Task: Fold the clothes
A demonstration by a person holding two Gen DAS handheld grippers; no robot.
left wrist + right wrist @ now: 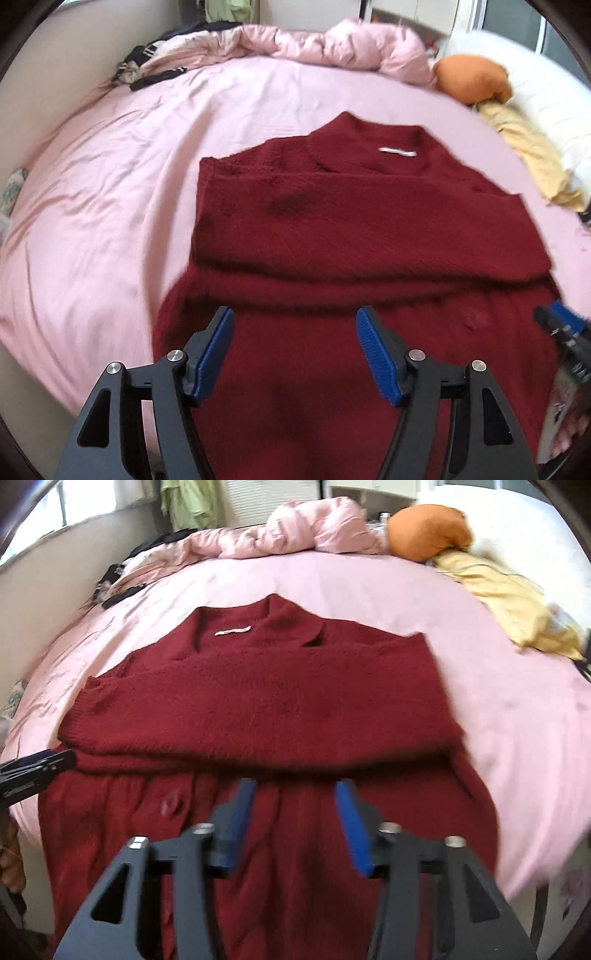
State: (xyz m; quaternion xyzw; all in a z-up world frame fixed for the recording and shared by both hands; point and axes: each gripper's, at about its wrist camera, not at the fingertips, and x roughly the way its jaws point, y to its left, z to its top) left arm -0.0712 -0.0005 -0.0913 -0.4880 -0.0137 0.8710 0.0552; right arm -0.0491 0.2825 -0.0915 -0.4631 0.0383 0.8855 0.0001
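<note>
Both tools hovered over the near hem, the left tool (295,328) with its fingers spread wide and empty, the right tool (295,801) likewise parted and gripping nothing. Beyond them the red cardigan (351,229) lay on the pink bed (110,192), sleeves already folded across the chest. The bottom-up fold looked still to do, farther garments (524,147) untouched.

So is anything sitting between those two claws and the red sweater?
Nothing visible. Both the left gripper and right gripper are open directly over the red sweater, with no object between.
</note>
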